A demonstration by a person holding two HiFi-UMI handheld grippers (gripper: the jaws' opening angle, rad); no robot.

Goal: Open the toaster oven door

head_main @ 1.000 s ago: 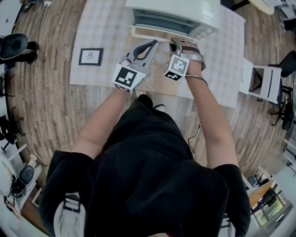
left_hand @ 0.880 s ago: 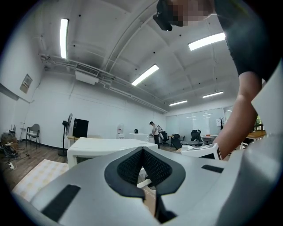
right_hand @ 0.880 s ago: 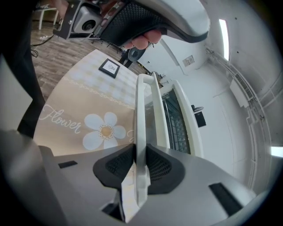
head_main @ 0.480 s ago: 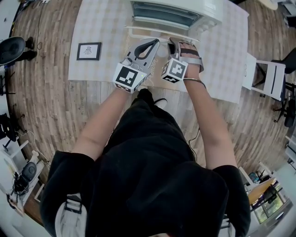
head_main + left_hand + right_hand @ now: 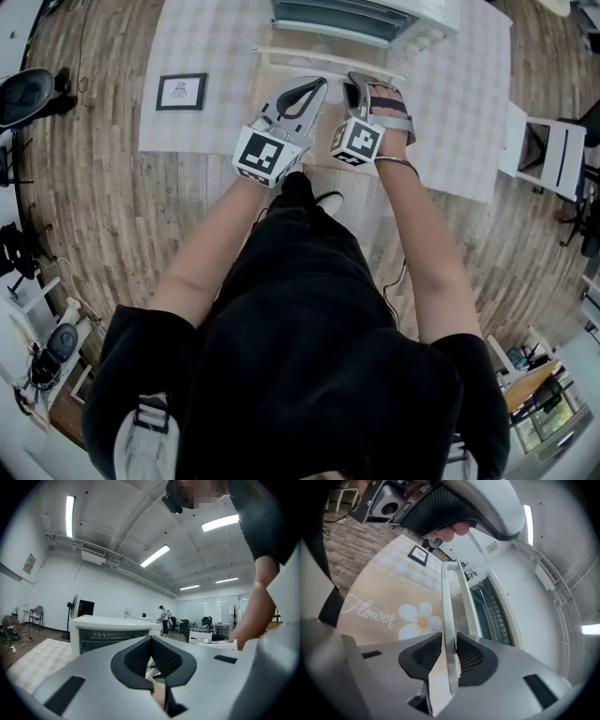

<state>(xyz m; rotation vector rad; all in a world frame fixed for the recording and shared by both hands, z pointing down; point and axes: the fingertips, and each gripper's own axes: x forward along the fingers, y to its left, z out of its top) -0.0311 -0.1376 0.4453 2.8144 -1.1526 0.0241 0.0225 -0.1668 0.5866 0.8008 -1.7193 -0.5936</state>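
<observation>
**A:** How far along is this?

**B:** The toaster oven [image 5: 366,17] is sitting at the far edge of the checked cloth [image 5: 206,84]. Its door [image 5: 468,603] is hanging tipped down toward the person, and the rack inside is showing. I'd judge the opening well along but not finished.

**A:** What's holding the door?

**B:** The right gripper [image 5: 451,656] is clamping the white handle [image 5: 449,602], jaws roughly half apart with the pads pressing on the bar. The left gripper [image 5: 151,641] is hovering just beside it, jaws together and gripping nothing.

**A:** And next?

**B:** Probably drawing the handle further down and outward until the door is lying flat, then letting go.

**A:** Is anything getting in the way?

**B:** The flower mat [image 5: 379,606] is lying flat beneath the door, so it's likely no trouble. A white chair [image 5: 553,155] and a framed picture [image 5: 182,91] are sitting well apart.
</observation>
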